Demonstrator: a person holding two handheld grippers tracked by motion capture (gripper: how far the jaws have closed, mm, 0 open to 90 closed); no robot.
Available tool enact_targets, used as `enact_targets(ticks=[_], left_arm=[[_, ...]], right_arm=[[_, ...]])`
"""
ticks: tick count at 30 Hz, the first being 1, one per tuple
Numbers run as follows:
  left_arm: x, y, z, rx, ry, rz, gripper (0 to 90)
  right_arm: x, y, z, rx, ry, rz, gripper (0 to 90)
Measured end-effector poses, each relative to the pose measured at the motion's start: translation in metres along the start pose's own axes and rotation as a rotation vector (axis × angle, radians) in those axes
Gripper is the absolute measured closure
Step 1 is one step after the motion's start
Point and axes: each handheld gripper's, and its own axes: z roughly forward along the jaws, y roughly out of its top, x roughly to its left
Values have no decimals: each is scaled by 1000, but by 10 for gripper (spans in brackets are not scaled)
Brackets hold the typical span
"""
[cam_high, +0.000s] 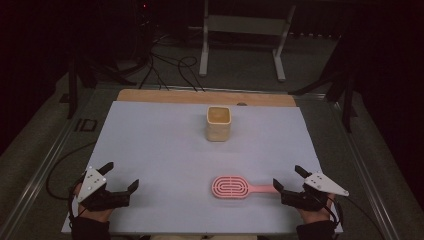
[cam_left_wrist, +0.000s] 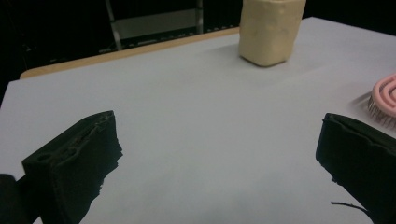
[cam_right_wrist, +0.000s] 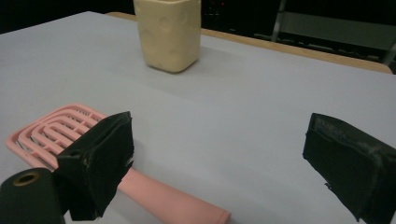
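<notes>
My left gripper (cam_high: 121, 178) rests spread and empty at the near left corner; the pink brush (cam_high: 231, 186) lies flat before me, its handle pointing at my right gripper (cam_high: 286, 178), also spread, not yet gripping; next I'd judge closing on the handle, then the beige cup (cam_high: 218, 123) beyond.

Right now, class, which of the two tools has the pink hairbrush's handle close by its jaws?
The right tool: the pink hairbrush points its handle at it, lying by one jaw. The left tool stands open over bare tabletop.
</notes>
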Motion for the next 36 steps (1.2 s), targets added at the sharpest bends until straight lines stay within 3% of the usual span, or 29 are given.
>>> enact_targets(ticks=[12,16,22,29,32,36], left_arm=[[-1,-6,0,5,23,-10,1],[-2,-7,-1,4,35,-5,1],[-1,-8,0,-5,50,-16,1],[-6,-8,1,-15,65,-10,1],[-7,-8,1,-15,66,-8,1],[-8,-8,2,-17,65,-8,1]], right_arm=[[3,4,4,-6,55,19,87],[9,9,6,16,58,11,109],[18,12,11,30,98,0,146],[26,18,13,50,173,6,291],[29,19,15,59,184,1,360],[34,21,19,69,240,7,450]])
